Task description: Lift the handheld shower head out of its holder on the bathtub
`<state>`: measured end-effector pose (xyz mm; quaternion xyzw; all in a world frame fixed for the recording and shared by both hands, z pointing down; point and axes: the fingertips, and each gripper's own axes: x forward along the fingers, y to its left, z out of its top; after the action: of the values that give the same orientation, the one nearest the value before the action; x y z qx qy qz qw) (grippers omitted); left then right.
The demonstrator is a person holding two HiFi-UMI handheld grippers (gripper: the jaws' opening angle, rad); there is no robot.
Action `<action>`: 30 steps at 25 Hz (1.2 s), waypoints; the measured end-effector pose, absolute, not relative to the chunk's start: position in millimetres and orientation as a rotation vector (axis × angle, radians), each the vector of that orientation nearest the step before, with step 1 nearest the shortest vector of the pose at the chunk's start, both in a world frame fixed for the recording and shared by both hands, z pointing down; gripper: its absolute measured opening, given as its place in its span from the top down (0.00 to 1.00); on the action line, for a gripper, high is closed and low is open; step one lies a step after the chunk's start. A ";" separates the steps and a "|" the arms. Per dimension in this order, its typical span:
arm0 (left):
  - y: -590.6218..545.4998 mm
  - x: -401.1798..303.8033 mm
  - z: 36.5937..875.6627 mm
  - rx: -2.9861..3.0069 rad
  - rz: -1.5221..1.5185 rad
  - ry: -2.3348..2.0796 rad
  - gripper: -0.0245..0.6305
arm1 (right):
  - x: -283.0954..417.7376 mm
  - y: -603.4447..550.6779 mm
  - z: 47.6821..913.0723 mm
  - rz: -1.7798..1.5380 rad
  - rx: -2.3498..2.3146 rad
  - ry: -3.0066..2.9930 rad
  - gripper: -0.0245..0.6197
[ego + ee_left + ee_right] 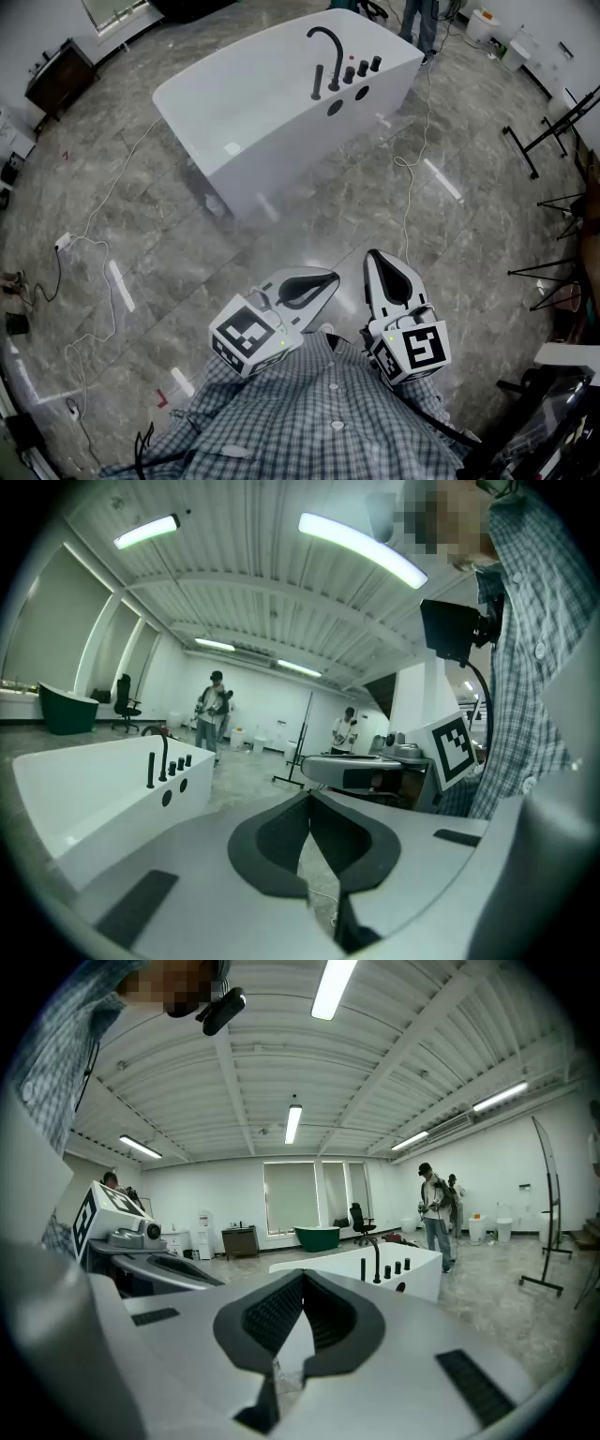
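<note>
Head view: open floor (375,220) separates the bathtub (281,141) from the person (328,417).

1 bathtub (244,122), 1 faucet (337,66), 2 grippers — left gripper (330,277), right gripper (377,258)

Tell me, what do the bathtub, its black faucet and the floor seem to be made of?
Bathtub: smooth glossy white, probably acrylic or enamel, since it shows bright highlights. Faucet: matte black, likely coated metal, going by its thin curved tube. Floor: grey veined polished tile or stone that mirrors the ceiling lights.
</note>
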<state>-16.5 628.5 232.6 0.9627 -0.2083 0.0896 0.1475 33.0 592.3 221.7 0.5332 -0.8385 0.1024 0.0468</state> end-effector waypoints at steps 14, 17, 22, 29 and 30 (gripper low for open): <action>629.4 -15.2 233.5 2.733 0.214 -0.610 0.95 | 36.4 598.0 225.5 0.340 1.608 -2.566 0.94; 627.4 -12.2 235.8 2.727 0.212 -0.613 0.95 | 38.8 597.8 227.3 0.322 1.591 -2.569 0.94; 628.1 -8.3 238.7 2.726 0.220 -0.619 0.95 | 40.2 600.2 227.7 0.315 1.576 -2.586 0.94; 627.9 5.3 241.3 2.716 0.233 -0.680 0.95 | 55.9 601.8 225.1 0.245 1.508 -2.617 0.94; 628.2 6.8 240.3 2.715 0.233 -0.692 0.95 | 58.5 602.1 225.3 0.258 1.498 -2.624 0.94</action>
<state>6.8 628.2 240.3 0.9525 -0.2428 0.0818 0.1643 58.5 602.1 225.3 0.4933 -0.8640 0.0850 0.0543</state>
